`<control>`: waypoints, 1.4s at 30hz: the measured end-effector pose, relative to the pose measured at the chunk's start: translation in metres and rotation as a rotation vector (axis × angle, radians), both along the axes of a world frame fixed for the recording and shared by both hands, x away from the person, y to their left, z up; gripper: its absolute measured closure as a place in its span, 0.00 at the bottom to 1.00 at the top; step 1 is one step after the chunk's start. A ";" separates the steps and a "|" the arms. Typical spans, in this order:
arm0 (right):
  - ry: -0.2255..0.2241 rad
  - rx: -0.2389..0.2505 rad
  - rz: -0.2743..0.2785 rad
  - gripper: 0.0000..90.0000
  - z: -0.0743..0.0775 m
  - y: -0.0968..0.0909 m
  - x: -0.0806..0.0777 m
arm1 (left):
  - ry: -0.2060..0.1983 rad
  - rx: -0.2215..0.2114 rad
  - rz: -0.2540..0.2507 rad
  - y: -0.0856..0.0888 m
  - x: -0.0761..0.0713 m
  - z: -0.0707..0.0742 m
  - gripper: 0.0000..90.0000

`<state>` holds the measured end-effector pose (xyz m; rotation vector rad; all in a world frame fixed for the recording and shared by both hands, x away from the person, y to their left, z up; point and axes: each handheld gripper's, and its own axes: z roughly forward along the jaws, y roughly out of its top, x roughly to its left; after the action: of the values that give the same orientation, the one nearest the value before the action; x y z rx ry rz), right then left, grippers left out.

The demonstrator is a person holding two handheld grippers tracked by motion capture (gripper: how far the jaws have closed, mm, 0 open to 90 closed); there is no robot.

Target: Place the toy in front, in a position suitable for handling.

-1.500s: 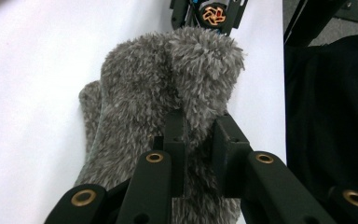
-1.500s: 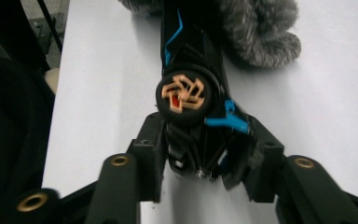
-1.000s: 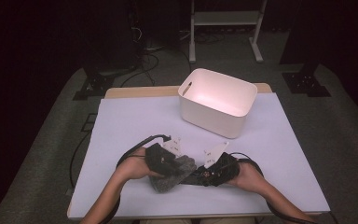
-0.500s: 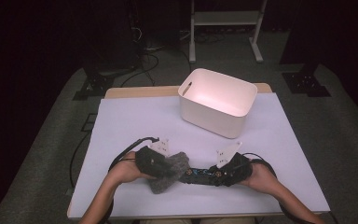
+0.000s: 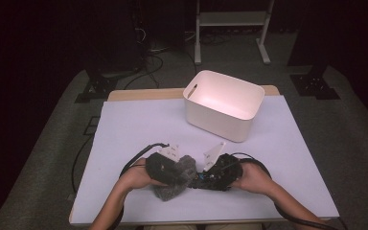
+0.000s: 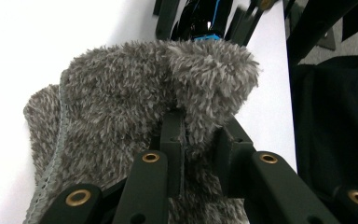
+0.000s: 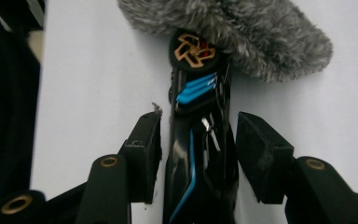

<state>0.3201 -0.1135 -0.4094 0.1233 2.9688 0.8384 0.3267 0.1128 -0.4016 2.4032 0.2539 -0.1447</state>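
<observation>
Lower centre of the high view: pouch (image 5: 175, 179) lying on the desk (image 5: 139, 124).
Left gripper (image 6: 198, 144): pinching the pouch's fuzzy edge.
Right gripper (image 7: 198, 154): jaws have just been opening around the black-and-blue item (image 7: 198, 140), not pressing.
Advice: be keeping the pouch pinned while easing the item inward.

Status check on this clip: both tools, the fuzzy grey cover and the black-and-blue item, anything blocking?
Left tool shut on grey fuzzy cover. Right tool just opening, pads clear of black-and-blue item between them. White bin stands apart; nothing in the way.

Hand-held grippers (image 5: 191, 175): black jaws, brass rivets (image 6: 150, 157), grey triangular top plates (image 5: 214, 152), trailing black cables (image 5: 134, 160); forearms bare.
</observation>
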 end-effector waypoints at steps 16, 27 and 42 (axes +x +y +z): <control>0.022 0.139 -0.018 0.63 0.013 0.015 0.011 | -0.078 -0.057 0.026 0.012 0.001 0.055 0.85; -0.013 0.237 -0.041 0.62 0.020 -0.018 -0.002 | -0.112 -0.077 -0.036 -0.014 -0.002 0.073 0.84; -0.007 0.284 -0.061 0.63 0.024 -0.025 -0.003 | -0.105 -0.107 -0.039 -0.013 0.000 0.078 0.85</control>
<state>0.3173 -0.1390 -0.3849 0.2208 2.8047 1.2438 0.3265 0.0997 -0.3236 2.3014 0.1470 -0.0479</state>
